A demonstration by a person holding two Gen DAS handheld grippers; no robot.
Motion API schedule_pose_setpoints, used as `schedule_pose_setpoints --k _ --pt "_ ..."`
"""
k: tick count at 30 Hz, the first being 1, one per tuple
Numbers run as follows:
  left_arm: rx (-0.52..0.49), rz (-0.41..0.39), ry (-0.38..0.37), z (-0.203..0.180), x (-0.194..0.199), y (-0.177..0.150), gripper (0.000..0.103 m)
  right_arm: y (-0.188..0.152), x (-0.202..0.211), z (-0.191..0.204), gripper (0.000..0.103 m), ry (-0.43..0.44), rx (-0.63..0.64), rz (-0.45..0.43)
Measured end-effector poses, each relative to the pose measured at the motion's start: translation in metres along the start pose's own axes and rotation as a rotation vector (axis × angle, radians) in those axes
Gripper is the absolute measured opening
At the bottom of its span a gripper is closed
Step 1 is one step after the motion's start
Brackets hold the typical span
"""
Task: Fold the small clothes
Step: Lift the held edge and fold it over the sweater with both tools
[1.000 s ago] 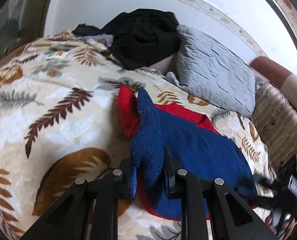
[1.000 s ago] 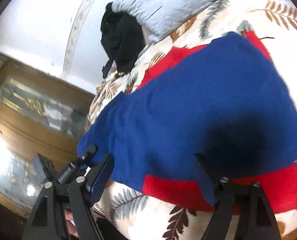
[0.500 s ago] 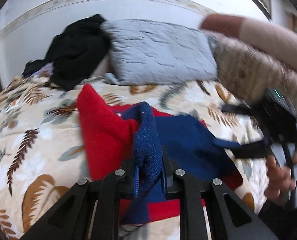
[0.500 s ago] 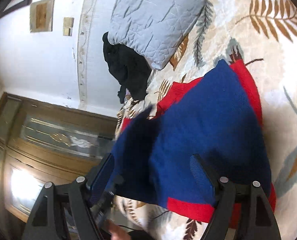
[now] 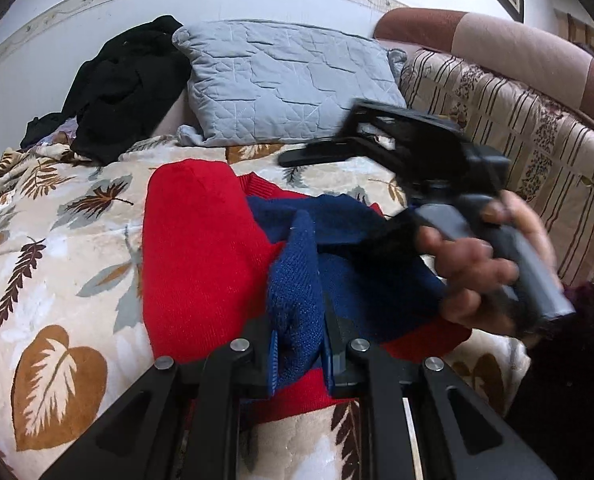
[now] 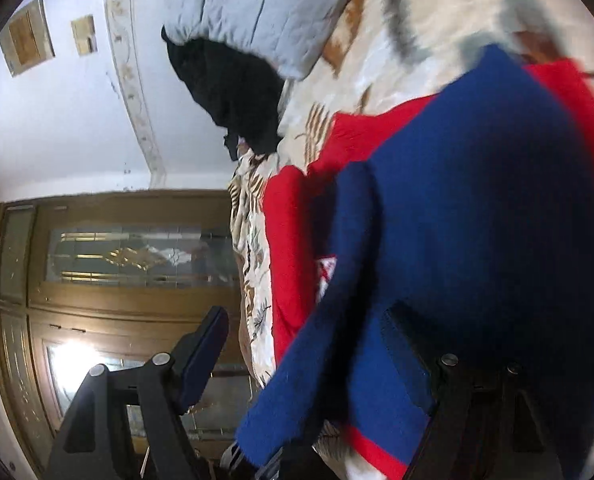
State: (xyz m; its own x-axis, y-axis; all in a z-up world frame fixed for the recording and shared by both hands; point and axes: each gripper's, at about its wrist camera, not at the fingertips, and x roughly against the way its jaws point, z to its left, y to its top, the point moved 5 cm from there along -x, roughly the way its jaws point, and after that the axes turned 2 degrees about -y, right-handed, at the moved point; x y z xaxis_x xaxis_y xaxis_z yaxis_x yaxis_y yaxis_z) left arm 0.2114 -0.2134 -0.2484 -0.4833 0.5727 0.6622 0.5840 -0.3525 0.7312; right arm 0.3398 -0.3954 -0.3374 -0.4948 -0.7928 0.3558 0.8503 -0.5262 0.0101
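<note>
A small red and blue knit sweater (image 5: 201,248) lies spread on the bed. My left gripper (image 5: 299,344) is shut on its blue sleeve (image 5: 297,276), which rises as a folded strip from between the pads and is drawn over the blue body (image 6: 497,200). A hand holds my right gripper (image 5: 325,136) above the sweater's far right side, blurred, its jaws wide apart. In the right wrist view the right gripper (image 6: 305,344) is open. The lifted sleeve (image 6: 337,280) runs through the gap without touching either pad.
A grey quilted pillow (image 5: 289,84) and a heap of black clothes (image 5: 129,84) lie at the head of the leaf-patterned blanket (image 5: 57,240). A striped cushion (image 5: 517,128) borders the bed on the right. A wooden glazed door (image 6: 117,260) stands beyond the bed's edge.
My left gripper has carried the blue sleeve rightward across the sweater, uncovering the red part. The right gripper has swung in over the sweater until the sleeve sits between its open jaws.
</note>
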Motion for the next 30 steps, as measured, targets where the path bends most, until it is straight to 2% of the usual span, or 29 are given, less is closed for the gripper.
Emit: schedule_pose_setpoints --k 6,12,14,15,16,18,20,25,30 --pt "-0.019 0.014 -0.011 0.004 0.0 -0.008 0.017 0.023 -0.04 0.01 0.082 -0.067 0.049 0.038" --pt "-0.033 0.017 -0.025 0.003 0.0 -0.008 0.017 0.046 -0.074 0.038 0.082 -0.209 0.232 0.068" --pt "-0.037 0.014 -0.029 0.002 0.001 -0.005 0.017 0.043 -0.083 0.042 0.069 -0.27 0.315 0.084" --pt "-0.042 0.011 -0.029 0.001 0.001 -0.004 0.017 0.042 -0.087 0.045 0.041 -0.309 0.365 0.085" --pt "-0.043 0.012 -0.034 0.0 0.001 -0.002 0.017 0.041 -0.088 0.046 0.025 -0.336 0.4 0.085" --pt "-0.037 0.017 -0.057 -0.005 0.001 0.0 0.017 0.04 -0.079 0.05 0.022 -0.365 0.448 0.042" --pt "-0.041 0.021 -0.084 -0.014 0.0 0.004 0.017 0.037 -0.062 0.057 0.02 -0.353 0.482 -0.004" --pt "-0.104 0.025 -0.153 -0.059 -0.011 0.018 0.017 0.042 -0.003 0.07 0.019 -0.341 0.52 -0.106" --pt "-0.149 0.069 -0.189 -0.094 -0.045 0.023 0.017 0.064 0.064 0.045 0.018 -0.341 0.449 -0.2"
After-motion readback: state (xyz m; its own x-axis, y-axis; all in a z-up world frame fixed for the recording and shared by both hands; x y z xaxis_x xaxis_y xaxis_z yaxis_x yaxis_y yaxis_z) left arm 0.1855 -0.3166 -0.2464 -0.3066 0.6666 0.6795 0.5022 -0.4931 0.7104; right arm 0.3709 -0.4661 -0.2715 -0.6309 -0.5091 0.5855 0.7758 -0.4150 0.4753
